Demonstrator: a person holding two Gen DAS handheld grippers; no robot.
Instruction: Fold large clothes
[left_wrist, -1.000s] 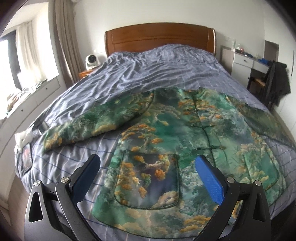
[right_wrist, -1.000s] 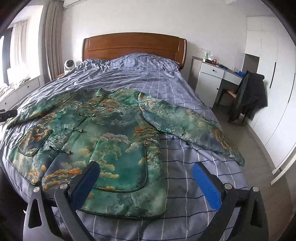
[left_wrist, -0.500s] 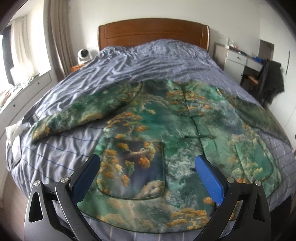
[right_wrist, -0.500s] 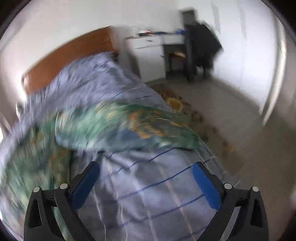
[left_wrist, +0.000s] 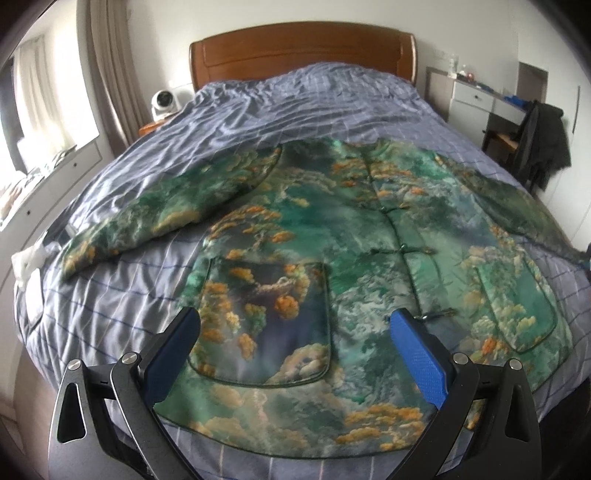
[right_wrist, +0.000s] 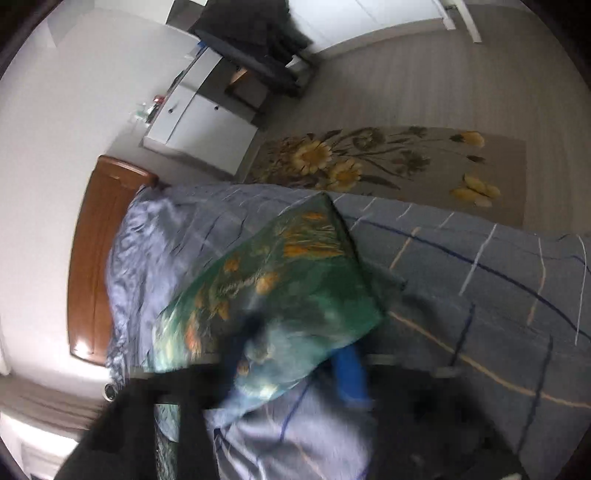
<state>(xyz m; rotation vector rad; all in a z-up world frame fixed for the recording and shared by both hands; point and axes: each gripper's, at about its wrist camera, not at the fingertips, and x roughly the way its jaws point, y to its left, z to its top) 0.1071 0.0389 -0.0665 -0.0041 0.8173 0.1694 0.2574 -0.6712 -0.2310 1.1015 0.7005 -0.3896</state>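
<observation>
A green jacket with orange and white print (left_wrist: 332, 236) lies spread face up on the bed, both sleeves out to the sides. My left gripper (left_wrist: 295, 354) is open and empty, held above the jacket's lower hem and left pocket. In the blurred, rolled right wrist view my right gripper (right_wrist: 299, 354) is down at the jacket's right sleeve (right_wrist: 280, 280), with the sleeve end between its blue fingers (right_wrist: 351, 376). The blur hides whether it is shut on the cloth.
The bed has a blue checked cover (left_wrist: 258, 110) and a wooden headboard (left_wrist: 303, 48). A white fan (left_wrist: 164, 103) stands at the left. A white dresser (right_wrist: 199, 114), a chair with dark clothes (left_wrist: 543, 144) and a flowered rug (right_wrist: 388, 162) are at the right.
My right gripper swung away to the right, rolled over and came down onto the right sleeve's end. My left gripper drifted slightly toward the jacket's hem and stays open.
</observation>
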